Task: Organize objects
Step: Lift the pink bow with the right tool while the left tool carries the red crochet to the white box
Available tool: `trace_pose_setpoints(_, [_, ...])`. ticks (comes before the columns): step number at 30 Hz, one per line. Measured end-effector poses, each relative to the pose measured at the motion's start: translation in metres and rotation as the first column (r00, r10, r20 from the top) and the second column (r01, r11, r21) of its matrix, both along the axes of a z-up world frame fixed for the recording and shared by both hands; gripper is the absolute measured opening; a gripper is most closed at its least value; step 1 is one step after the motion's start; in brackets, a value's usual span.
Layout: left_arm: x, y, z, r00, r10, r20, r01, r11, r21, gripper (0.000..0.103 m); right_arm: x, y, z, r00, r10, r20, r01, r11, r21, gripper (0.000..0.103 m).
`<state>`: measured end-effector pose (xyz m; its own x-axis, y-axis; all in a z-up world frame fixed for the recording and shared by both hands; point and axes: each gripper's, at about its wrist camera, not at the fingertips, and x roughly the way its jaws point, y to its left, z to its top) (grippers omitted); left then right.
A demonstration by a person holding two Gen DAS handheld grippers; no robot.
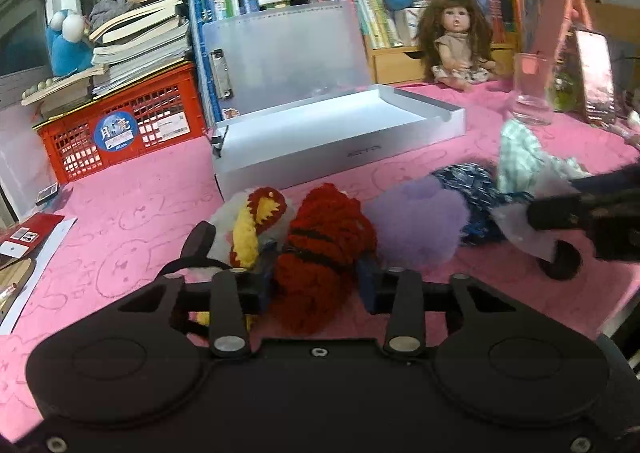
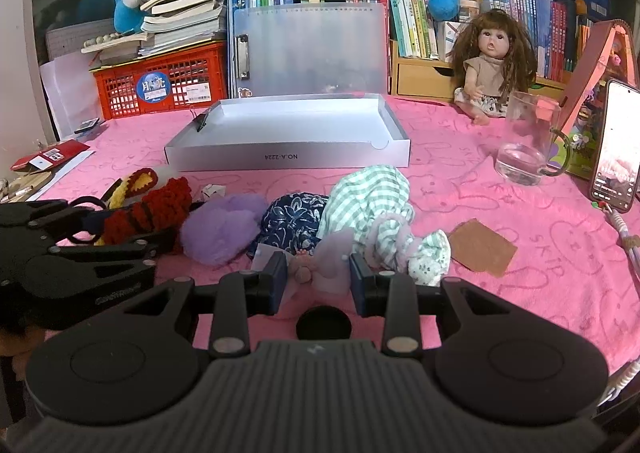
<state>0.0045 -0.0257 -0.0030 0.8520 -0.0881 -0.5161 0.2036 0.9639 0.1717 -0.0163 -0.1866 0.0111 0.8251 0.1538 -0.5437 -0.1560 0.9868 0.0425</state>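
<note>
On a pink cloth printed with rabbit outlines (image 2: 460, 181), a row of small soft things lies in front of an open, shallow white cardboard box (image 2: 288, 157), which sits just beyond them near the middle of the table.

The left gripper (image 1: 318, 277) has its two blue-padded jaws on either side of a red crocheted yarn piece with dark stripes (image 1: 324, 237); the yarn fills the gap and the pads press its flanks, so it is gripped. Just to its left lies a yellow-and-red crocheted piece on white fluff (image 1: 256, 221), touching it. To its right sits a fluffy lilac pompom (image 1: 416, 221), then a dark blue floral fabric piece (image 2: 292, 221) and a green-and-white checked cloth bundle (image 2: 372, 197), all crowded together.

The right gripper (image 2: 318, 279) holds a pale lilac sheer bow (image 2: 332, 265) between its pads, closed on it at the near edge of the checked bundle.

Further back, a brown-haired doll in a beige dress (image 2: 492, 65) sits upright, and a clear glass mug (image 2: 524, 141) stands beside a phone (image 2: 616, 145).
</note>
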Motion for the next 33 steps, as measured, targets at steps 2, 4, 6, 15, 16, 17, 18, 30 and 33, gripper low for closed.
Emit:
trace_pose_setpoints(2, [-0.011,-0.004,0.0,0.999,-0.04,0.003,0.04,0.999,0.018,0.037,0.0,0.0,0.0,1.0,-0.001,0.001,0.001,1.0,0.0,0.038])
trace_pose_setpoints(4, [-0.015,-0.009,-0.003,0.997,-0.073,0.018,0.072,0.995,0.065,0.04,0.001,0.001,0.001,1.0,-0.001,0.0,0.001,1.0,0.0,0.038])
trace_pose_setpoints(6, [-0.009,-0.011,-0.006,0.998,-0.056,0.001,0.055,0.996,0.077,0.046,0.002,0.001,0.001,1.0,0.0,-0.004,0.0,1.0,0.003,0.038])
trace_pose_setpoints(15, [0.015,0.007,-0.003,0.999,-0.014,-0.051,0.009,0.995,-0.096,0.038,0.002,0.002,0.002,1.0,0.001,-0.002,-0.001,1.0,-0.002,0.039])
trace_pose_setpoints(16, [0.014,0.007,-0.003,0.999,-0.015,-0.047,0.011,0.996,-0.091,0.037,0.002,0.002,0.002,1.0,0.001,-0.003,-0.001,1.0,-0.002,0.039])
trace_pose_setpoints(17, [0.013,0.007,-0.002,0.999,-0.019,-0.048,0.014,0.996,-0.093,0.036,0.002,0.002,0.002,1.0,0.001,-0.004,-0.001,1.0,-0.001,0.037])
trace_pose_setpoints(18, [0.012,0.008,-0.002,0.999,-0.02,-0.048,0.015,0.995,-0.098,0.036,0.002,0.001,0.002,1.0,0.002,-0.006,-0.002,1.0,0.0,0.036])
trace_pose_setpoints(30, [0.001,0.012,0.017,1.0,-0.01,-0.024,0.006,0.99,-0.139,0.035,-0.002,0.014,-0.007,0.999,0.031,-0.022,-0.032,0.997,-0.064,0.066])
trace_pose_setpoints(33, [-0.001,0.013,0.02,1.0,-0.004,-0.021,0.001,0.99,-0.143,0.035,0.002,0.016,-0.012,0.999,0.013,-0.051,-0.016,0.997,-0.074,0.068])
